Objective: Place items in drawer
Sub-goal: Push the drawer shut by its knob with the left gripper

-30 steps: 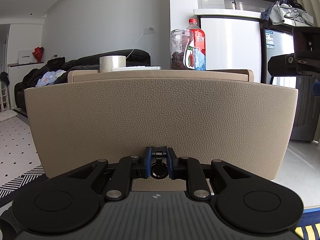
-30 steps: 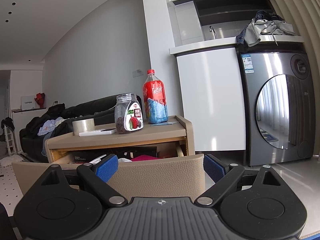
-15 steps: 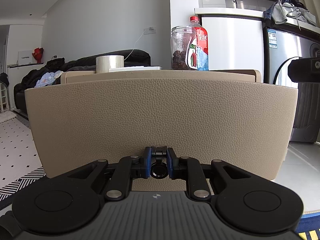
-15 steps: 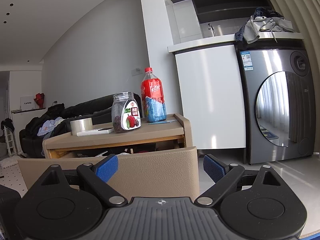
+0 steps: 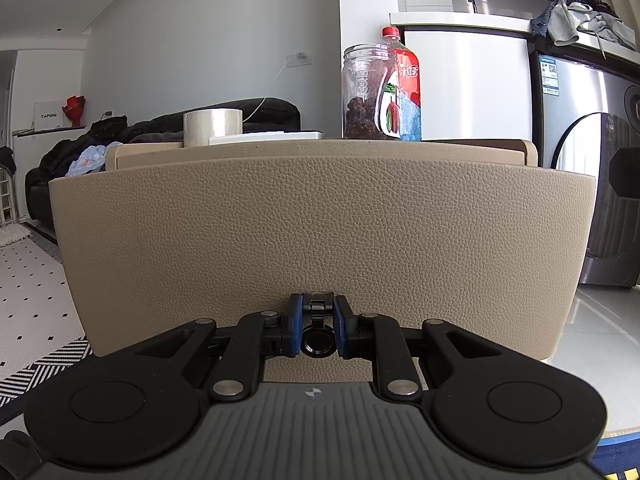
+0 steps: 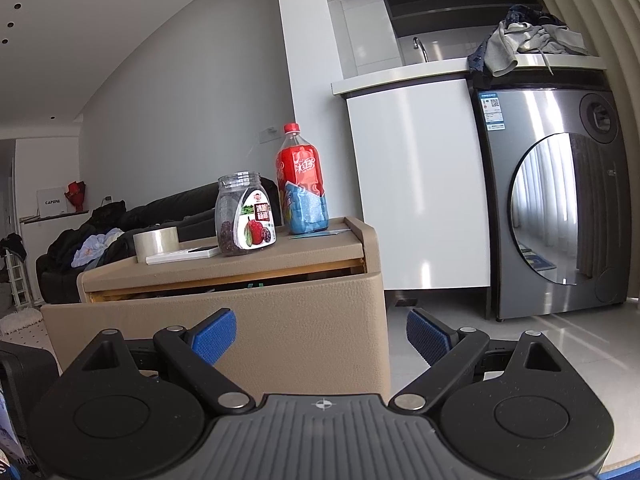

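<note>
Gripping the small black knob (image 5: 317, 341) of the beige drawer front (image 5: 320, 236), the left hand-held gripper (image 5: 317, 330) is narrow. At 12 o'clock, the jar (image 6: 245, 219) and bottle (image 6: 302, 184) stand on the surface (image 6: 280, 249). The right hand-held gripper (image 6: 320, 338) is wide and holds nothing.

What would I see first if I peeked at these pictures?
A big tan drawer front fills the left view, with the left gripper pinched shut on its black knob. On the cabinet top stand a red bottle and a snack jar; the right gripper is open.
</note>
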The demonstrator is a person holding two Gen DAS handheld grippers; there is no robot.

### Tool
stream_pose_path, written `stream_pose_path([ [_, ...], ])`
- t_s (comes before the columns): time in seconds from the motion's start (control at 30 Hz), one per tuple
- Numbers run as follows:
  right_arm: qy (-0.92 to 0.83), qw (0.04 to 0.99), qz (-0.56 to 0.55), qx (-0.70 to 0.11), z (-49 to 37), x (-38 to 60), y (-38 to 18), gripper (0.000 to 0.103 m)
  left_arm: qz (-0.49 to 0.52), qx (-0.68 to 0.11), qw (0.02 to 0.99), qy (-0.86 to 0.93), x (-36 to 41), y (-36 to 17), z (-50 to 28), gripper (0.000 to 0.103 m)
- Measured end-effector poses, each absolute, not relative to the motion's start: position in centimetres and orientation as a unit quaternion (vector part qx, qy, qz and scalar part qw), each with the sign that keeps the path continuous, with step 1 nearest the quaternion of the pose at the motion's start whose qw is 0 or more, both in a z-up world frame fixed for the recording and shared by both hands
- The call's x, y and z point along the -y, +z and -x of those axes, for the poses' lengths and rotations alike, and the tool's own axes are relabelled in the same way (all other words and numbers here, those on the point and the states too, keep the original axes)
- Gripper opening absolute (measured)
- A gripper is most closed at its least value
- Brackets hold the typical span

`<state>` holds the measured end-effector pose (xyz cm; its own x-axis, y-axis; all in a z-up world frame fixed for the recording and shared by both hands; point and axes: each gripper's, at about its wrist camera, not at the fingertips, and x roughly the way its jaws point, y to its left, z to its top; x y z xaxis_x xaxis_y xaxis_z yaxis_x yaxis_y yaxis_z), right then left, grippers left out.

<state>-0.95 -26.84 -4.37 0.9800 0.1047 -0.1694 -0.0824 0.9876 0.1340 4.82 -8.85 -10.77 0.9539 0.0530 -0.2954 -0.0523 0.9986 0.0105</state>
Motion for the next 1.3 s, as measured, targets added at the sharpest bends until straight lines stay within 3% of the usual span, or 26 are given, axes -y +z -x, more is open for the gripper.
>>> stream_pose_path([
  [1.3,0.064,0.992,-0.041,-0.1,-0.4,26.5,-5.3,0.095,0.001,-0.146,0.989,0.026,8.6,-10.9,-10.1,0.019],
])
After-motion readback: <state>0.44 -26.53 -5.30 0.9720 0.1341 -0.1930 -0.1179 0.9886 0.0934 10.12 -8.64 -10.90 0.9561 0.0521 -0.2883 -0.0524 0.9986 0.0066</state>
